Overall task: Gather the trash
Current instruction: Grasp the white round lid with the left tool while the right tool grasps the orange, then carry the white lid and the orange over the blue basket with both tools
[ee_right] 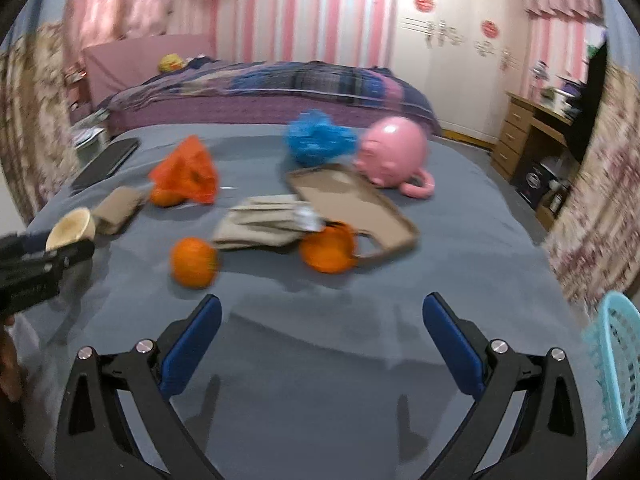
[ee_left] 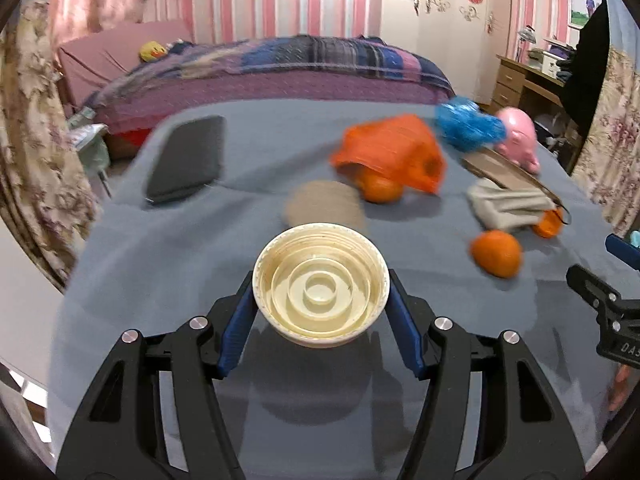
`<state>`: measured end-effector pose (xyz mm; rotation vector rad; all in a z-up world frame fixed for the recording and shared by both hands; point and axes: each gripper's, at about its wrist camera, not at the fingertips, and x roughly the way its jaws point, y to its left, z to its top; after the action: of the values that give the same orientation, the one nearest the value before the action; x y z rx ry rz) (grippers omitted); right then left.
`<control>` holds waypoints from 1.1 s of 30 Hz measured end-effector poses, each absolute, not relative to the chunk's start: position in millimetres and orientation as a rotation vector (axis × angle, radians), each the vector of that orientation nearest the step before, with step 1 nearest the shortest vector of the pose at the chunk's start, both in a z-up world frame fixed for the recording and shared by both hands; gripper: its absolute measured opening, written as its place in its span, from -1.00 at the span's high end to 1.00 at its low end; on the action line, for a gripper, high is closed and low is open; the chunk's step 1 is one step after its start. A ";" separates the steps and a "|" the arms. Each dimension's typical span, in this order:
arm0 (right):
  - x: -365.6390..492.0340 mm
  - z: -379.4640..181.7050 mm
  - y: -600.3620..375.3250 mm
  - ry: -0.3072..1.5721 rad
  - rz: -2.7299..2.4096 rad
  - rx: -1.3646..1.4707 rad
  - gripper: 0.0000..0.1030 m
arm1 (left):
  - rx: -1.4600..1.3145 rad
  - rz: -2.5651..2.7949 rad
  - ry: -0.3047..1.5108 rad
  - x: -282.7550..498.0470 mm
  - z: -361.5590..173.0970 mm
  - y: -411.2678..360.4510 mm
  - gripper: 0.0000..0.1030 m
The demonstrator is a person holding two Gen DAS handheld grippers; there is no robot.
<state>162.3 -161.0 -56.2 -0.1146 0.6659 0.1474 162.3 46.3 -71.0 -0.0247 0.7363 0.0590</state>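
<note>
My left gripper (ee_left: 321, 298) is shut on a cream plastic cup (ee_left: 321, 284), its open mouth facing the camera, held above the grey bedspread (ee_left: 160, 264). The same cup (ee_right: 72, 228) shows at the far left of the right wrist view. My right gripper (ee_right: 322, 320) is open and empty over the bedspread. Ahead lie an orange plastic bag (ee_right: 186, 172), a blue plastic bag (ee_right: 318, 142), a brown paper cup (ee_right: 120, 208), folded beige paper (ee_right: 264, 222) and a flat cardboard piece (ee_right: 352, 200).
Three oranges (ee_right: 194, 262) (ee_right: 328, 248) (ee_right: 164, 196) lie among the trash. A pink piggy bank (ee_right: 394, 152) stands at the back. A black tablet (ee_left: 186, 158) lies at the left. A turquoise basket (ee_right: 614, 356) is at the right edge.
</note>
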 end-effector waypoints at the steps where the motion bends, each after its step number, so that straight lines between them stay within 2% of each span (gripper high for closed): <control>1: 164.0 -56.9 -152.4 0.672 0.163 -0.116 -0.91 | -0.022 0.071 0.730 160.5 -70.7 52.4 -0.17; 8: 182.4 -64.1 -114.4 0.747 0.242 -0.126 -0.88 | -0.132 0.114 0.754 160.1 -77.3 86.5 -0.17; 12: 194.6 -67.2 -98.9 0.789 0.292 -0.110 -0.57 | -0.154 0.135 0.763 160.3 -79.8 90.5 -0.17; 14: 199.5 -70.2 -91.9 0.803 0.308 -0.104 -0.52 | -0.158 0.136 0.743 156.9 -78.0 90.4 -0.17; 16: 203.1 -73.7 -83.9 0.818 0.326 -0.117 -0.21 | -0.167 0.134 0.742 157.1 -78.6 91.3 -0.17; 17: 204.3 -75.8 -80.8 0.824 0.324 -0.129 0.02 | -0.173 0.133 0.748 157.6 -79.5 92.5 -0.17; 19: 203.6 -76.1 -80.2 0.821 0.332 -0.129 0.10 | -0.179 0.128 0.757 158.8 -80.7 93.6 -0.17; 21: 202.3 -75.3 -83.9 0.817 0.340 -0.109 0.36 | -0.176 0.125 0.758 159.2 -80.7 93.2 -0.17; 33: 161.7 -59.9 -165.0 0.765 0.236 -0.093 0.40 | -0.167 0.113 0.761 158.4 -79.7 91.4 -0.17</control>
<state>161.7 -165.0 -59.9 -0.0927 0.7648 0.2357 158.4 91.4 -79.7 -0.1670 0.7613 0.1133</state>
